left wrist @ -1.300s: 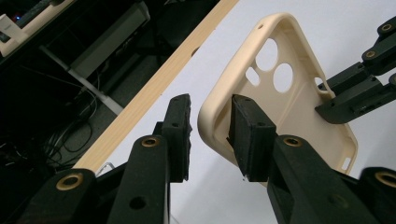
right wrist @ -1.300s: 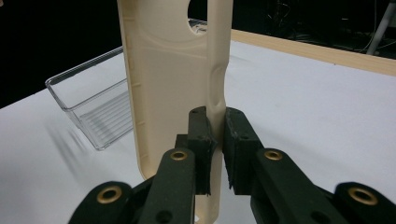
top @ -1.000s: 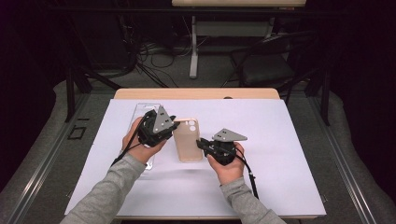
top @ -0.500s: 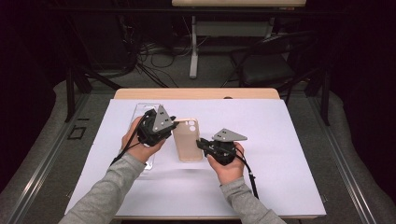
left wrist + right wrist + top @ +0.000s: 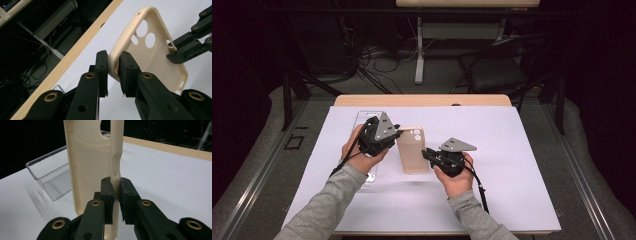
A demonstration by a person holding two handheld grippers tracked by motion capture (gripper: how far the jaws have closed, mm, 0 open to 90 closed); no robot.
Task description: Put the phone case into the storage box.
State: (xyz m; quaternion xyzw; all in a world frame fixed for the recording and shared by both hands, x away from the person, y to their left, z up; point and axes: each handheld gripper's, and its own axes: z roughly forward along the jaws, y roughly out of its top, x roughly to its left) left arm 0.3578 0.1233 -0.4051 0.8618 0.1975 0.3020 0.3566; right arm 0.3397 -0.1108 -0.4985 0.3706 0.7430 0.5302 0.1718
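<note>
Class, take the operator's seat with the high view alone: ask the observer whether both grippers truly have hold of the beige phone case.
Observer: The left gripper does: its jaws are shut on one long side wall of the phone case, near the camera cutouts.
Operator: And the right one?
Observer: The right gripper pinches the opposite side wall, a pad pressing on each face of it.
Operator: Which side of the case faces the left gripper's camera?
Observer: Its hollow inner side, with the raised rim around it.
</note>
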